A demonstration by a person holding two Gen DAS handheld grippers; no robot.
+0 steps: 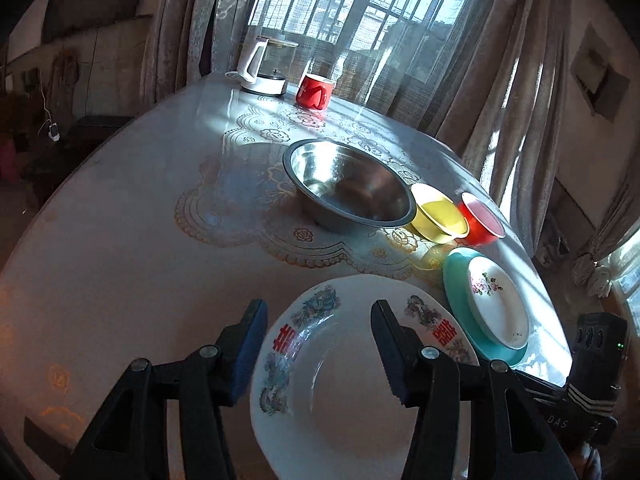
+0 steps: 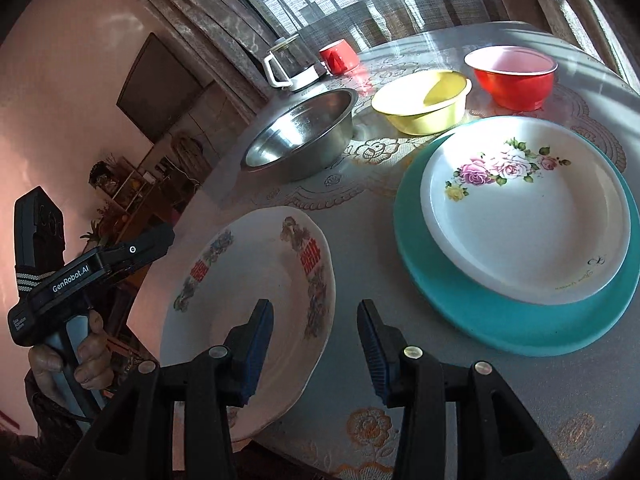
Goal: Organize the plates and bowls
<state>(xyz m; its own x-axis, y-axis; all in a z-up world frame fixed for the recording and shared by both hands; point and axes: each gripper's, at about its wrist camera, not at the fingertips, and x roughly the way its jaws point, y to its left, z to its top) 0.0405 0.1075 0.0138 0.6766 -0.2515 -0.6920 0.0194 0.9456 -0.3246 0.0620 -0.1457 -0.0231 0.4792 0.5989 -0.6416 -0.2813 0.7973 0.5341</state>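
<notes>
While flat, patterned plate (image 1: 348,384) (round) — no long axis.

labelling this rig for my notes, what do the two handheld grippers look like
Left gripper and right gripper: black plastic arms with silver pivot bolts and blue ribbed pads. The left's body reads GenRobot.AI in white, has a grey handle, a white-striped strap and a black box on top.

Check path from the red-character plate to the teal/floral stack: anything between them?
Nothing visible. Only bare tablecloth separates the red-character plate from the floral plate on the teal plate; bowls sit farther back.
</notes>
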